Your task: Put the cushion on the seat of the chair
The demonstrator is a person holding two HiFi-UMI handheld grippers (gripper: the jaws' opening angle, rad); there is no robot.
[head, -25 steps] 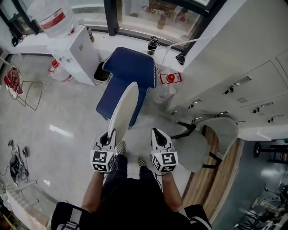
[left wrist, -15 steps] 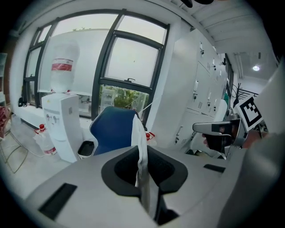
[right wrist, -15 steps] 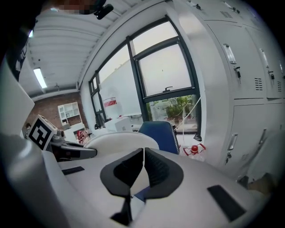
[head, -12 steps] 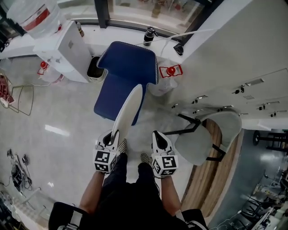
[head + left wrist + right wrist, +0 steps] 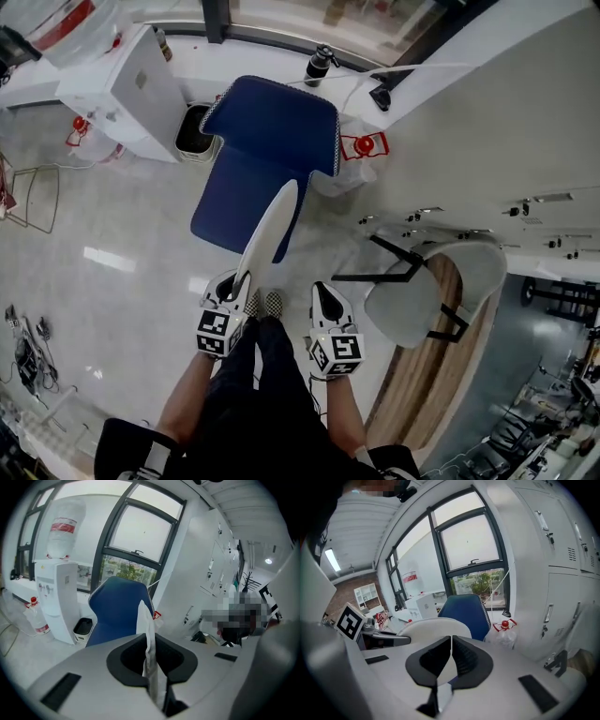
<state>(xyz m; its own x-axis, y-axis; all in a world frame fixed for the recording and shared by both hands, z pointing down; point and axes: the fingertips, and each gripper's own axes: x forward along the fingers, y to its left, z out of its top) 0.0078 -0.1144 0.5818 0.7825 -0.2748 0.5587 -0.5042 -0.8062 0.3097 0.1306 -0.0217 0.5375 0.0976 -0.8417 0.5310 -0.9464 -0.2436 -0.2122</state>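
Note:
A blue chair [image 5: 246, 192] stands ahead on the pale floor, its seat facing me and its backrest [image 5: 274, 122] towards the window. My left gripper [image 5: 234, 282] is shut on the near edge of a flat white cushion [image 5: 268, 232]. The cushion stands on edge and reaches out over the seat's front. In the left gripper view the cushion [image 5: 147, 637] rises from between the pressed jaws, with the chair [image 5: 115, 613] behind it. My right gripper [image 5: 324, 293] hangs beside it, shut with nothing held. Its view shows its own closed jaws, the cushion [image 5: 433, 625] at left and the chair [image 5: 466, 611].
A white water dispenser [image 5: 131, 86] and a small bin [image 5: 193, 141] stand left of the chair. A red-capped water jug [image 5: 362, 150] sits at its right. A pale grey chair [image 5: 427, 292] stands at the right by a wall of cabinets [image 5: 525, 141]. A wire rack [image 5: 28, 199] is far left.
Both grippers and the cushion have sunk and come nearer to the blue chair, which now sits larger and closer in view. The left grip on the cushion is unchanged.

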